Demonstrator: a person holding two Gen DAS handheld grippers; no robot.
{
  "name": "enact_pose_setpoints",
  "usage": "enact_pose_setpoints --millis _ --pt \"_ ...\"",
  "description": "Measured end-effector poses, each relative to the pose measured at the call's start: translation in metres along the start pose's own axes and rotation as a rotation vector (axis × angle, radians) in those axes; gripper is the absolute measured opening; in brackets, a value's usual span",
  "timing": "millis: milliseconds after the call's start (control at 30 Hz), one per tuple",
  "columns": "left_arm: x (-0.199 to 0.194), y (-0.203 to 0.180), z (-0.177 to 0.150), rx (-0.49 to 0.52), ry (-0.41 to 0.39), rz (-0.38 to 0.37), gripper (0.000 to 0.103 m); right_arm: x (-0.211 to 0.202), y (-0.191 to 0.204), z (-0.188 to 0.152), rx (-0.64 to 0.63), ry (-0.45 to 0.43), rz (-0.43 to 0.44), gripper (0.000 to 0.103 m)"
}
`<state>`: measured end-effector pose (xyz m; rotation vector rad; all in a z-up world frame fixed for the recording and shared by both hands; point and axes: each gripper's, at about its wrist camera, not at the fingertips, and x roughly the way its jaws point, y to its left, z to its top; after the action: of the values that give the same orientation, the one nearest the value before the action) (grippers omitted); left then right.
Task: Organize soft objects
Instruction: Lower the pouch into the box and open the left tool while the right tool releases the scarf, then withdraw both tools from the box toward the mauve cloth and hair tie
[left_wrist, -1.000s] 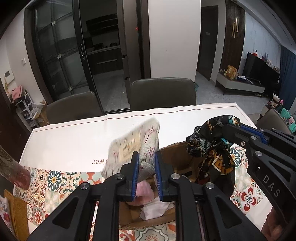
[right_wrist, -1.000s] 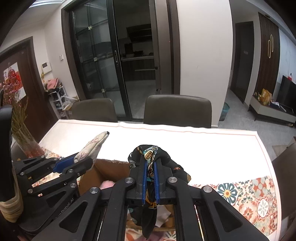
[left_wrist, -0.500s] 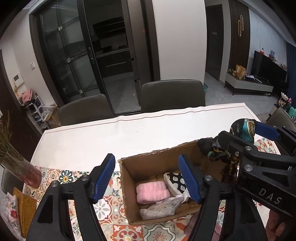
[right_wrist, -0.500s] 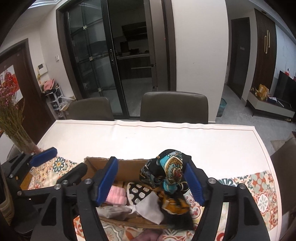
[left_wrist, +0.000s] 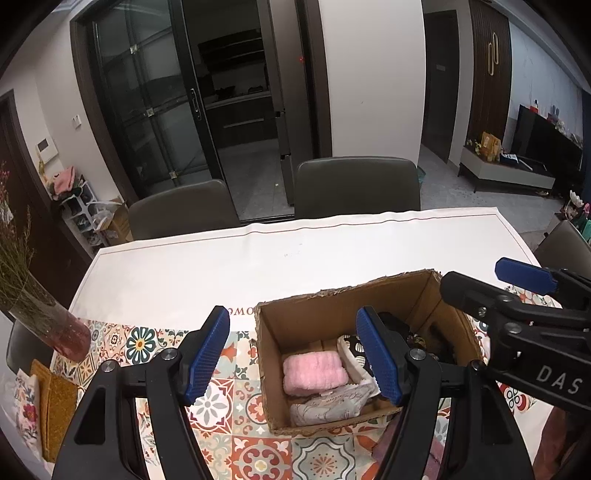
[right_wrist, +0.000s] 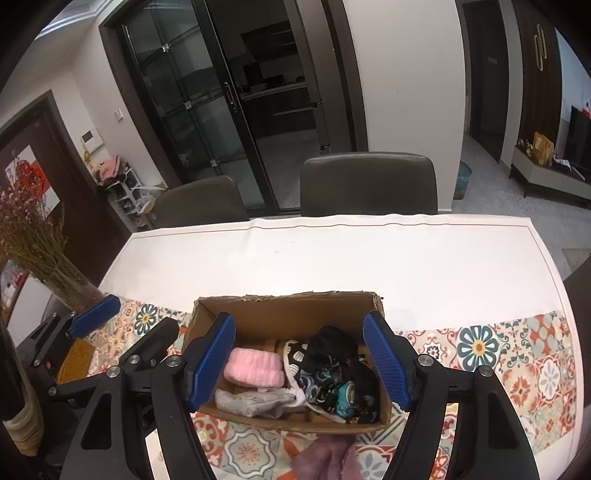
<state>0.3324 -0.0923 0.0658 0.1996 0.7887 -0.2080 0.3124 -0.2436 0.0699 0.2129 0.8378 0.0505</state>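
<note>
Both cloths released since a second ago: our left gripper (left_wrist: 293, 350) and right gripper (right_wrist: 301, 360) now gape wide, empty, above the box (right_wrist: 288, 306). Scarf (right_wrist: 338, 380) and sock (right_wrist: 255, 400) lie inside. Next: purple cloth (right_wrist: 328, 456), just outside the box's near wall; pinch mid-fold.

setting: home dining room, open to a living area. bench (right_wrist: 369, 258) under white cloth with patterned tile runner (right_wrist: 517, 354); two upholstered chairs (right_wrist: 369, 184) at 12 o'clock; glass sliding doors (right_wrist: 229, 110) behind; vase of dried flowers (right_wrist: 44, 258) at 9 o'clock; television and low cabinet (left_wrist: 546, 155) at 2 o'clock.
</note>
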Motion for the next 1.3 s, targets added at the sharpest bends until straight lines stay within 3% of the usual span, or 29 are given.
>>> enact_pose_setpoints --millis 300,567,833,1000,1300 --pt "-0.013 0.001 -0.014 -0.013 0.001 -0.007 0.071 -0.018 0.013 -0.013 -0.036 -0.025 -0.030 0.073" --pt "-0.038 0.000 -0.041 -0.021 -0.024 0.003 0.083 -0.042 0.018 -0.044 -0.054 -0.062 -0.060 0.073" --pt "-0.051 0.000 -0.078 -0.052 -0.017 0.003 0.087 -0.060 0.021 -0.077 -0.069 -0.096 -0.095 0.073" --pt "-0.058 0.001 -0.100 -0.068 -0.016 0.029 0.095 -0.062 0.019 -0.094 -0.057 -0.097 -0.130 0.082" --pt "-0.061 0.002 -0.138 -0.082 0.004 0.066 0.100 -0.053 0.013 -0.127 -0.044 -0.053 -0.155 0.082"
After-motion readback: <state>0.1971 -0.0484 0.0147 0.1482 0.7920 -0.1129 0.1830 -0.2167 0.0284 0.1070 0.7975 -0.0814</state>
